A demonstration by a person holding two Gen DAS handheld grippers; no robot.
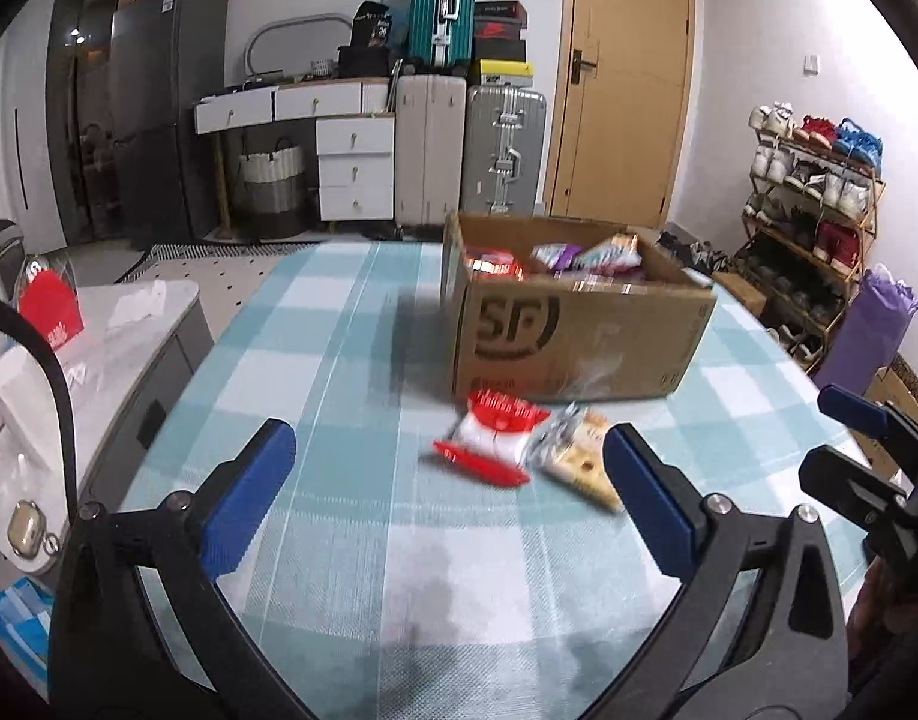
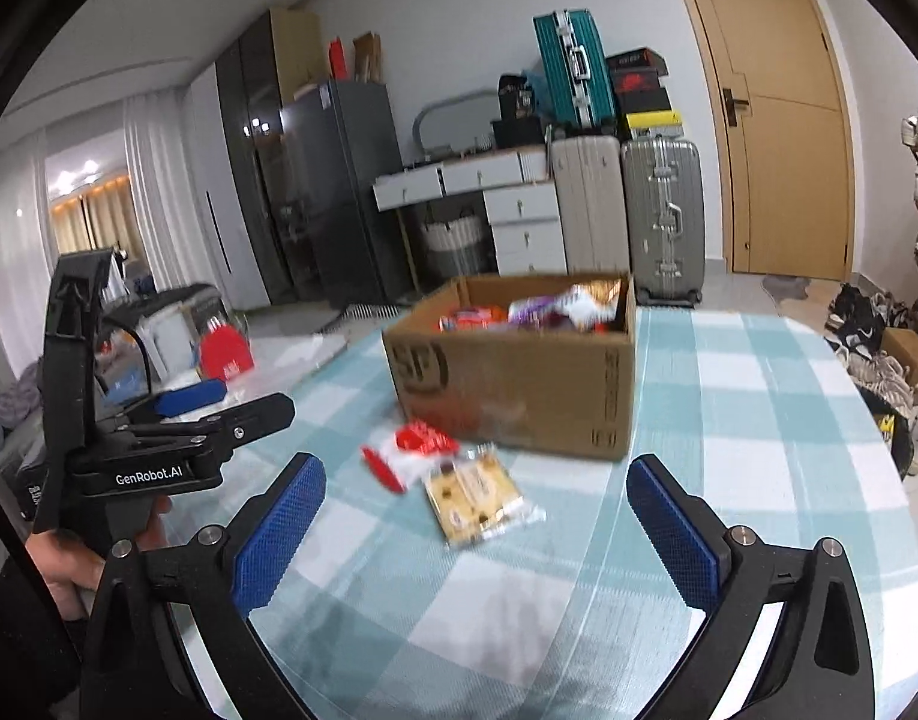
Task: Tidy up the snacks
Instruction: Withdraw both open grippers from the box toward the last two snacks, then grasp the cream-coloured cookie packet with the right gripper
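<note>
Nearest of all, the left gripper (image 1: pixel 450 501) hangs over the checked tablecloth (image 1: pixel 339 570) with its blue pads spread wide and nothing between them; the right gripper (image 2: pixel 477 531) beside it is spread just as wide, equally empty. From the right-hand view the left tool shows side-on at the left edge, a hand (image 2: pixel 69 564) wrapped round its grip. Just beyond the fingertips two snack packets lie flat on the cloth, touching or nearly so: a red-and-white packet (image 1: pixel 489 441) on the left and a clear packet of pale biscuits (image 2: pixel 474 495) on the right, both blurred, so the print cannot be read. Right behind them stands an open cardboard box (image 1: pixel 579 336) with a dark round logo on its near face, holding more wrapped snacks (image 1: pixel 579 255) in red, purple and orange. To the left of the table sits a lower grey counter (image 1: pixel 147 324) with a red bag (image 1: pixel 48 312) on it. Farther back, against the wall, are white drawers (image 1: pixel 354 171), two upright suitcases (image 1: pixel 468 150) with a teal suitcase (image 1: pixel 441 6) stacked above, a dark fridge (image 1: pixel 165 108), a wooden door (image 1: pixel 624 78), and on the far right a shoe rack (image 1: pixel 813 198).
</note>
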